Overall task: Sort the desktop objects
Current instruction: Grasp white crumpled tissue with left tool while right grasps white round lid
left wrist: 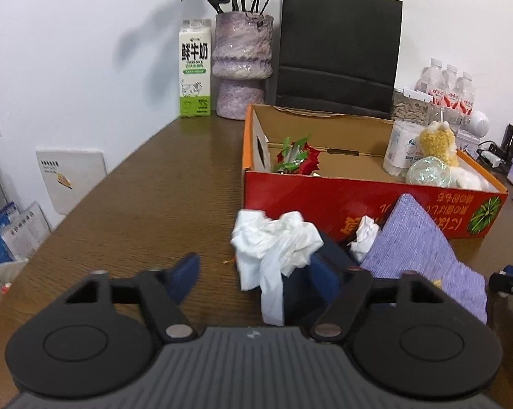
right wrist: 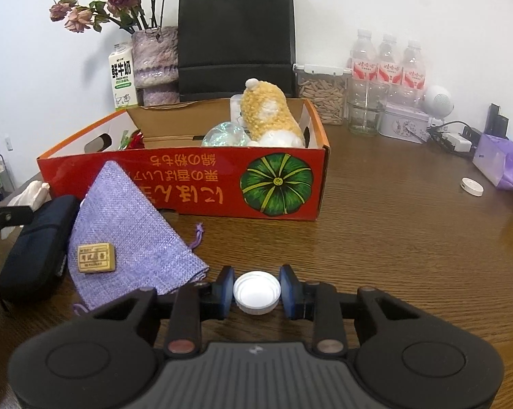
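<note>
While the right gripper pinched a white bottle cap between its jaws before the red box, the left gripper stood wide, crumpled tissue between its fingers.

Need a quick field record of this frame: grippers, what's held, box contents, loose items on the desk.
left gripper: open, around the crumpled white tissue
right gripper: shut on the white bottle cap
red cardboard box: open top; holds yellow plush toy, clear glittery ball, artificial rose, tissue pack
loose in front of box: purple pouch with small tan block on it, dark case
surface: brown wooden desk
</note>
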Action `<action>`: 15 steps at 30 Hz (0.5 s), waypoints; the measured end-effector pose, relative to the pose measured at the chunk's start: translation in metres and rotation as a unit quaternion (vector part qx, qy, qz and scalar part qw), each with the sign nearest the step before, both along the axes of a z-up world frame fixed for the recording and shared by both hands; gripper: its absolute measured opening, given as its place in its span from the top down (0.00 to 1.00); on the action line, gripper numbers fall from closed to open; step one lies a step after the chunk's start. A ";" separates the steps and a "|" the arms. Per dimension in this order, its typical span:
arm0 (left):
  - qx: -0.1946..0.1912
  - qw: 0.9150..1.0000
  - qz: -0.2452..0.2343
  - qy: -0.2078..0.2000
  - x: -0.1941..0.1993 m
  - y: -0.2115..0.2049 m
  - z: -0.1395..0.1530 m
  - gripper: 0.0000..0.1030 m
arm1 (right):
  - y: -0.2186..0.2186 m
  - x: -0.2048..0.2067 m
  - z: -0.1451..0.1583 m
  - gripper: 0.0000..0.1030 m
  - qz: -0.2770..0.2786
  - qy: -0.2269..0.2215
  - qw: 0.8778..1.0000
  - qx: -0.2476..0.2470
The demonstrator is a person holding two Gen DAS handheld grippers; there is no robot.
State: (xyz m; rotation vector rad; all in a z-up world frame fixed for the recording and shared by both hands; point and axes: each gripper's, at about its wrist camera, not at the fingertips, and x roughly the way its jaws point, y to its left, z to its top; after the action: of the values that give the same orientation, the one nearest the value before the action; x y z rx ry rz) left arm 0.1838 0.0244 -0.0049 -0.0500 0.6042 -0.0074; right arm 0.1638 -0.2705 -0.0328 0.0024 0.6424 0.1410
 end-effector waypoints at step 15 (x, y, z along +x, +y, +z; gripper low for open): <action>0.017 0.998 -0.018 -0.057 -0.016 -0.008 0.025 0.86 | 0.002 0.004 0.025 0.73 -0.001 -0.044 0.999 0.015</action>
State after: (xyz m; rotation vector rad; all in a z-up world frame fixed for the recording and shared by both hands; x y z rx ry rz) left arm 0.1676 0.0162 0.0199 -0.0062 0.4912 -0.0358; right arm 0.1674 -0.2686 -0.0080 0.0258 0.5531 0.1480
